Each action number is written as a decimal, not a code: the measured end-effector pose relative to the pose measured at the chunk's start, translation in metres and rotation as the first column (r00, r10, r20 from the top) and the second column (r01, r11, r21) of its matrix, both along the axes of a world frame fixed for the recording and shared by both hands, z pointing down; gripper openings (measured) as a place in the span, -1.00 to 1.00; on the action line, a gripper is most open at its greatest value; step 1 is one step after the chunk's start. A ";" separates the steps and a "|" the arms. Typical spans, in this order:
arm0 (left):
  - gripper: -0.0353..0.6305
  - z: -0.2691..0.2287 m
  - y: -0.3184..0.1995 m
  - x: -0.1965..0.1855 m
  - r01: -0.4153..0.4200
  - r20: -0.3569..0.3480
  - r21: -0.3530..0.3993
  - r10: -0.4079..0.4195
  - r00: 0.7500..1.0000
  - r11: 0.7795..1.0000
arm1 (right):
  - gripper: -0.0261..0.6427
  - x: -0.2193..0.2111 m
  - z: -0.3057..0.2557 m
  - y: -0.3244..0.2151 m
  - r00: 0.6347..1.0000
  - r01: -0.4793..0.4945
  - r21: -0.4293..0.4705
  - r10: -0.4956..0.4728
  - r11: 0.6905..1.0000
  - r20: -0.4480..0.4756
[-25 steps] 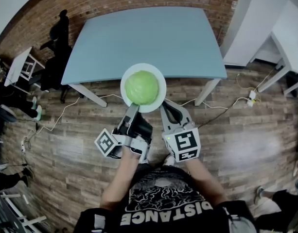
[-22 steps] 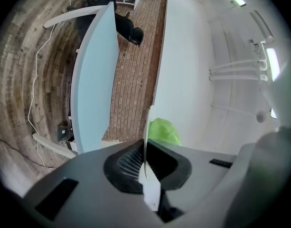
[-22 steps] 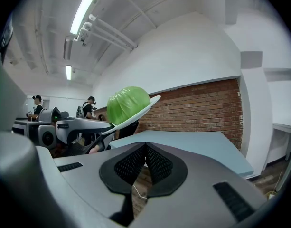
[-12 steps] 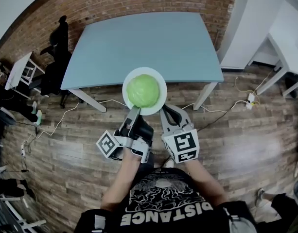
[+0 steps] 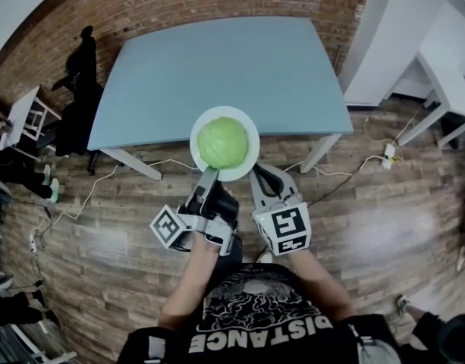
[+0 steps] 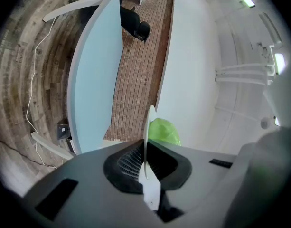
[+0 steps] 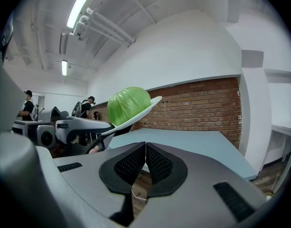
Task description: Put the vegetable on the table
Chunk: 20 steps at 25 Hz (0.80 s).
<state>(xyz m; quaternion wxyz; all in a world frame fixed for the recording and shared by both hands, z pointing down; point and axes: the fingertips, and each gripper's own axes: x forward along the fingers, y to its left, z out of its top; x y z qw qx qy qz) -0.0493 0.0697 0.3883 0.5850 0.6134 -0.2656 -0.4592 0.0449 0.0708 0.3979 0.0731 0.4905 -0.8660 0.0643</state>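
A round green cabbage (image 5: pixel 223 142) sits on a white plate (image 5: pixel 197 125), held in the air over the near edge of the pale blue table (image 5: pixel 217 67). My left gripper (image 5: pixel 208 174) is shut on the plate's near rim. In the left gripper view the plate (image 6: pixel 148 122) stands edge-on between the jaws, with the cabbage (image 6: pixel 164 131) behind it and the table (image 6: pixel 95 80) to the left. My right gripper (image 5: pixel 256 174) is just right of the plate and apart from it. Its jaws (image 7: pixel 145 158) are shut on nothing, with the cabbage (image 7: pixel 128 104) and plate (image 7: pixel 147 103) up to its left.
A brick wall (image 5: pixel 217 2) runs behind the table. White desks (image 5: pixel 437 59) stand to the right. Cables and a power strip (image 5: pixel 387 156) lie on the wooden floor. A black chair (image 5: pixel 76 105) stands by the table's left end. People stand far off (image 7: pixel 26 106).
The plate with the cabbage has moved a little forward; its far half now lies over the table's near edge. Both grippers keep their hold and spacing.
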 end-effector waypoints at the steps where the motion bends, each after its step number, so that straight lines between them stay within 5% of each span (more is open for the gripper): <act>1: -0.87 0.003 0.001 0.001 -0.004 0.002 0.006 0.004 1.000 1.000 | -0.89 0.001 0.004 0.001 1.000 -0.002 0.004 0.002 1.000 -0.002; 20: -0.87 0.010 -0.098 -0.049 -0.036 -0.037 0.003 0.036 0.999 0.999 | -0.89 -0.050 0.007 -0.095 0.999 -0.032 0.015 0.033 0.999 -0.041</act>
